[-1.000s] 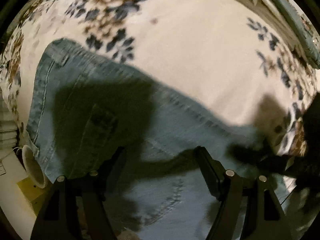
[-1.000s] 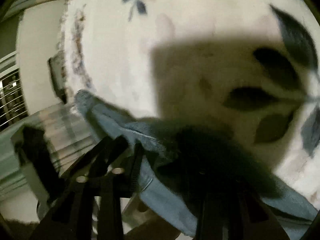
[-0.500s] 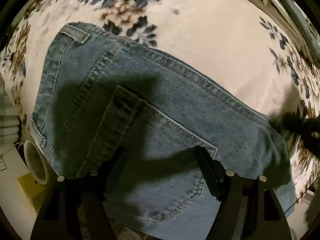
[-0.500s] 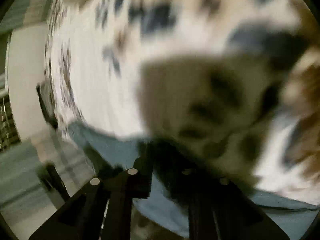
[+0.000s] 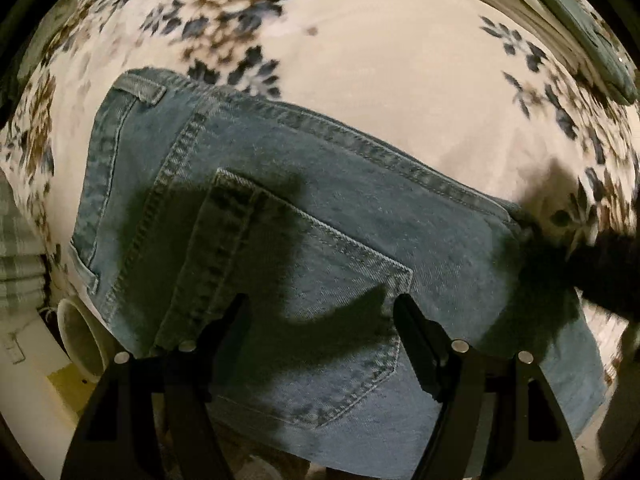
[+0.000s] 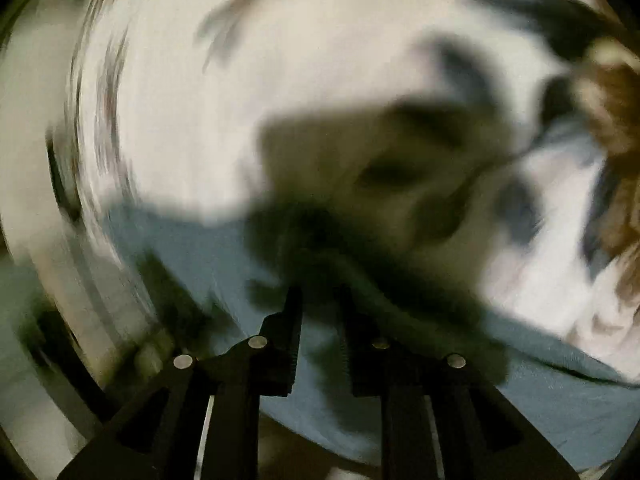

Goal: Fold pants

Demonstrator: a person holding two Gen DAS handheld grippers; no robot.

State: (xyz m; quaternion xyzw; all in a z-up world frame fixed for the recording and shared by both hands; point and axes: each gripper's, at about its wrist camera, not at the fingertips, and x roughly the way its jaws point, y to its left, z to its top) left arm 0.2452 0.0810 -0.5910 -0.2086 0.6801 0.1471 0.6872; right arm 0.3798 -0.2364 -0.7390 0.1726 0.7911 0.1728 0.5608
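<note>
A: Left wrist view gives us the clearest look: the pants (image 5: 304,248), blue denim, lie flat on the floral bedspread (image 5: 400,80), back pocket up, the waistband toward the bed's left edge and the cloth running along its near edge. The left gripper (image 5: 320,320) hangs straight above the pocket, jaws standing wide with nothing between them, not touching the denim as far as we can tell.

B: And the right gripper (image 6: 318,304)? In its own view we see the jaws narrow, a small gap between them, and they are opening. Blurred blue cloth shows behind that gap, but we cannot see the pads pressing on it.

A: Agreed. The left view shows it only as a dark blur at the right-hand end of the denim, near where the cloth meets the bed's near edge.

B: How will this handle, do we think?

A: Denim is heavy for cloth and fairly stiff, so we judge it will hold a crease and not slide much on the bedspread. It is limp enough to sag if lifted from one point. We would take it at a seamed edge: the waistband corner or the thick side seam, where the layers give the pads something to bite.

B: What the left view offers and the right does not: the whole garment's lie, pocket and seams. The right view, smeared by motion, gives us only its own jaws up close.
</note>
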